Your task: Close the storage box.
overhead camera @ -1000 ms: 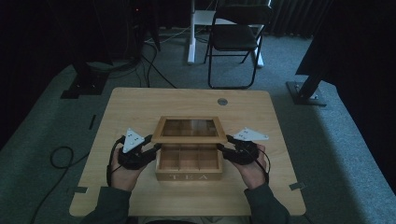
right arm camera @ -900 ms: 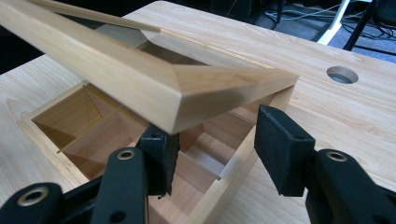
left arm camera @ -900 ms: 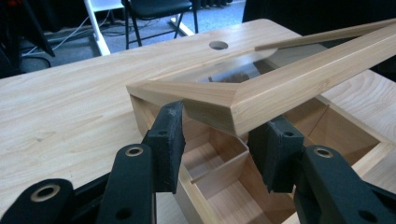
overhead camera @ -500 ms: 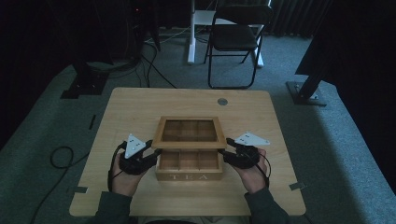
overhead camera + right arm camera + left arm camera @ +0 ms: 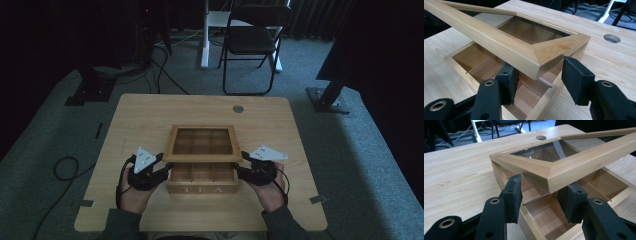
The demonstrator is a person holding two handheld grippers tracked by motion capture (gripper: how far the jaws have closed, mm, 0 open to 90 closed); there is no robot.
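A wooden tea box (image 5: 202, 189) stands at the table's front middle, with empty compartments showing. Its glass-paned lid (image 5: 200, 157) is tilted up at the front, hinged at the back. My left gripper (image 5: 167, 167) sits at the lid's front left corner and my right gripper (image 5: 239, 169) at its front right corner. In the left gripper view the lid (image 5: 574, 167) juts between and just above the jaws of the open gripper (image 5: 541, 200), over the box (image 5: 529, 225). In the right gripper view the lid (image 5: 499, 42) does the same over the open gripper (image 5: 540, 80).
The light wooden table (image 5: 150, 115) has a round cable hole (image 5: 238, 108) behind the box. A folding chair (image 5: 250, 40) and stand bases are on the carpet beyond. A cable (image 5: 62, 167) loops on the floor at the left.
The lid's front edge has come up a little, and more of the compartments show. Both grippers have stayed at its corners.
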